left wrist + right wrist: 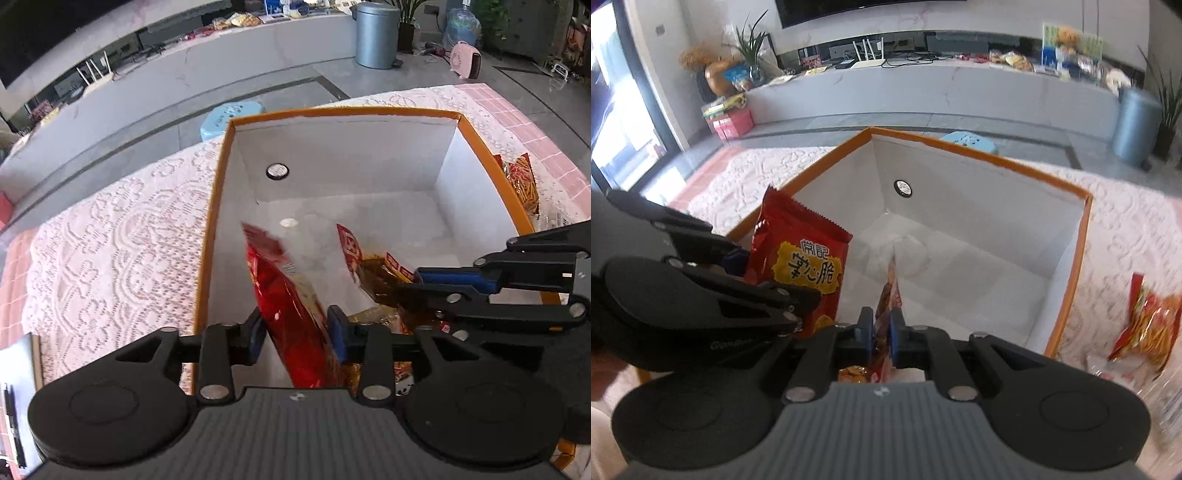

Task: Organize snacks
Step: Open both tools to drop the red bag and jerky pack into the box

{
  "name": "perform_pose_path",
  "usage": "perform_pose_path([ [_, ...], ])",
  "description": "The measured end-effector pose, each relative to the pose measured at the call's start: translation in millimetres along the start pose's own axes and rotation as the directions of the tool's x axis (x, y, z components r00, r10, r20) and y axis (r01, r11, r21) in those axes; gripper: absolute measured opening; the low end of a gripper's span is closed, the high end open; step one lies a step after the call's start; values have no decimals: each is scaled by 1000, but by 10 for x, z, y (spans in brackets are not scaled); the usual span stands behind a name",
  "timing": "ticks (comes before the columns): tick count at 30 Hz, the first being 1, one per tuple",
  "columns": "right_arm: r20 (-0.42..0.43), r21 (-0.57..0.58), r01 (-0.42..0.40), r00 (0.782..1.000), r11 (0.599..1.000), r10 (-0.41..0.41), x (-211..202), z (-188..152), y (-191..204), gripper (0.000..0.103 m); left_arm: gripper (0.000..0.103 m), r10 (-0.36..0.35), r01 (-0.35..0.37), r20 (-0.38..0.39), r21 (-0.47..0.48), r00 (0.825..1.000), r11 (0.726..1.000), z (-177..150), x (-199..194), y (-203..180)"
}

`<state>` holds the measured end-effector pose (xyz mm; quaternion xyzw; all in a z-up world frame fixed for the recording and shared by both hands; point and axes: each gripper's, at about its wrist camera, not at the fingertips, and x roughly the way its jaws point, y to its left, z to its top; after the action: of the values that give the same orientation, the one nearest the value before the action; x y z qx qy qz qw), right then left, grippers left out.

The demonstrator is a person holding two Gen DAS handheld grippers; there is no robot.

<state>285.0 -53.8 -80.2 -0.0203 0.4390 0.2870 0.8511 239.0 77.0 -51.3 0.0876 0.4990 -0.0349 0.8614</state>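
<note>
- Left wrist view: left gripper (297, 334) parted, pads clear of red snack bag (291, 314) inside orange-rimmed box (218, 206).
- Right gripper (881, 334) pinches brown snack packet (891, 295).

Box (369, 155) white inside, orange rim; red snack bag (291, 314); pink lace tablecloth (110, 236); blue-padded black tools.

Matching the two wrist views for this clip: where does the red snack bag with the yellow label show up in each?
Left wrist view: the red snack bag stands lower centre, inside the box, between the left gripper's parted jaws.
Right wrist view: the same bag is left of centre, its yellow label facing the camera.
Shared landmark: the round hole in the orange-rimmed box's far wall.
</note>
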Motion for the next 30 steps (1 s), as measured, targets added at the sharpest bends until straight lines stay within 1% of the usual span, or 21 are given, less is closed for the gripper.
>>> perform_pose_path([
  [1, 1, 20, -16, 1000, 1000, 16, -6, -15, -24, 9, 57, 10, -10, 13, 7, 1000, 1000, -8, -32, 0],
  [3, 2, 55, -38, 999, 998, 38, -26, -33, -57, 10, 64, 24, -25, 49, 13, 999, 1000, -20, -63, 63],
  [4, 3, 63, -42, 999, 997, 42, -40, -45, -62, 10, 66, 26, -27, 62, 16, 998, 1000, -33, -93, 63],
  [7, 5, 53, -38, 999, 998, 38, -75, -70, -30, 17, 66, 43, -45, 72, 24, 997, 999, -49, -163, 57],
  [9, 8, 44, -37, 999, 998, 36, -108, -67, 1, 24, 66, 62, -64, 80, 26, 995, 998, -53, -223, 59],
  [10, 12, 45, -40, 999, 998, 39, -131, -66, 6, 25, 66, 70, -72, 86, 23, 994, 997, -59, -261, 64],
  [13, 23, 64, -58, 998, 996, 56, -207, -57, 19, 33, 66, 89, -89, 96, 3, 991, 996, -59, -375, 76],
  [15, 31, 73, -60, 998, 996, 58, -259, -49, 43, 44, 66, 95, -94, 107, -16, 990, 995, -67, -456, 89],
  [16, 39, 72, -60, 998, 996, 57, -298, -47, 63, 44, 67, 101, -98, 114, -30, 988, 995, -74, -498, 95],
  [18, 52, 60, -55, 997, 997, 52, -377, -43, 108, 51, 67, 118, -112, 119, -57, 986, 992, -89, -556, 100],
  [21, 74, 42, -34, 997, 999, 31, -517, -45, 166, 61, 67, 127, -116, 117, -92, 985, 989, -115, -642, 101],
  [24, 104, 31, -13, 995, 999, 10, -693, -57, 179, 63, 67, 141, -129, 127, -100, 982, 987, -150, -746, 63],
  [26, 136, 27, 16, 991, 999, -19, -831, -95, 189, 65, 67, 143, -127, 155, -110, 977, 986, -170, -838, 19],
  [30, 221, 39, 100, 970, 994, -106, -1177, -207, 173, 67, 67, 101, -65, 233, -159, 967, 985, -243, -1060, -76],
])
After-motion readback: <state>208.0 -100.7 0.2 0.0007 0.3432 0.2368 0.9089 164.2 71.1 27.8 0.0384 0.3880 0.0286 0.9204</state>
